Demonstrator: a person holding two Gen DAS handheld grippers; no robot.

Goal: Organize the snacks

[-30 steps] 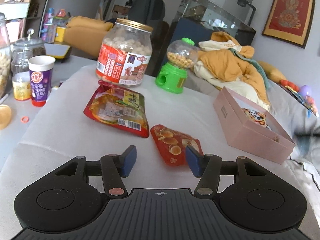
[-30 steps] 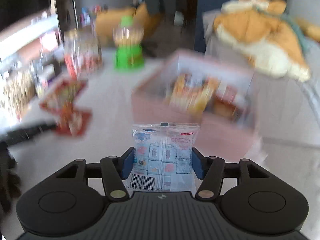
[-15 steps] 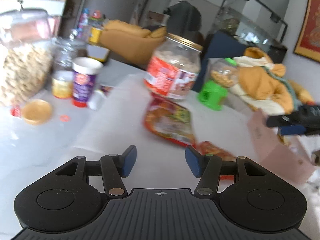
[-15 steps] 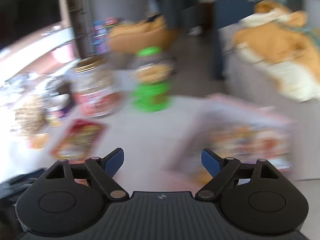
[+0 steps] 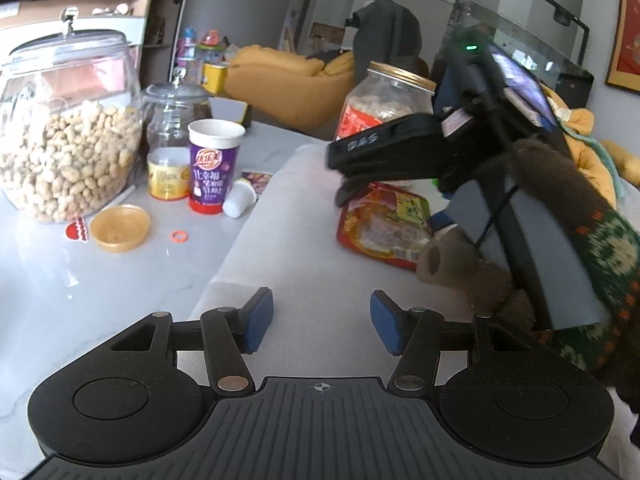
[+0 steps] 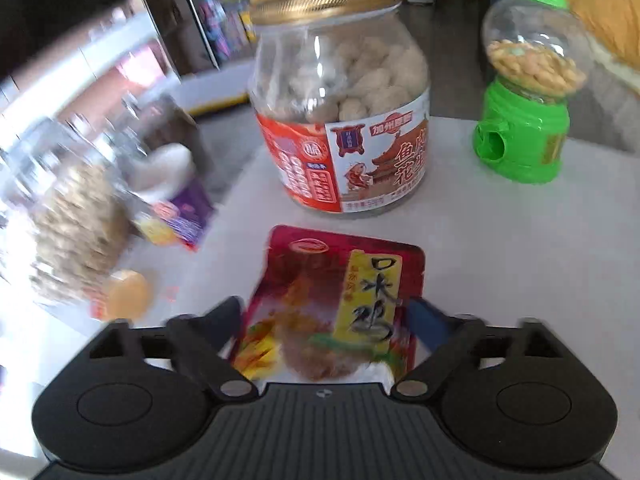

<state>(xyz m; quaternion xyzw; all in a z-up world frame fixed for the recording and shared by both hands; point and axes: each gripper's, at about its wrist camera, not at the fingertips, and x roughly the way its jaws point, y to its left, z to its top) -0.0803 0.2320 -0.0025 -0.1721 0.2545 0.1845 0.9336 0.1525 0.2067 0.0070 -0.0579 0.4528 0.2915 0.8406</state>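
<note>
A large red snack packet [image 6: 340, 308] lies flat on the white cloth, seen in the right wrist view between the two fingers of my right gripper [image 6: 326, 320]. The jaws are open and stand on either side of the packet. In the left wrist view the same packet [image 5: 384, 224] lies under the right gripper's black body [image 5: 396, 152]. My left gripper [image 5: 322, 322] is open and empty above the cloth's near edge.
A labelled peanut jar [image 6: 340, 120] and a green candy dispenser [image 6: 524, 112] stand behind the packet. On the counter to the left are a big nut jar [image 5: 64, 136], a purple cup [image 5: 212, 168], a small yellow tub [image 5: 168, 178] and a yellow lid [image 5: 120, 228].
My right gripper let go of a light blue packet over the pink box, swung left and came down around the large red packet. My left gripper turned left, away from the box.
</note>
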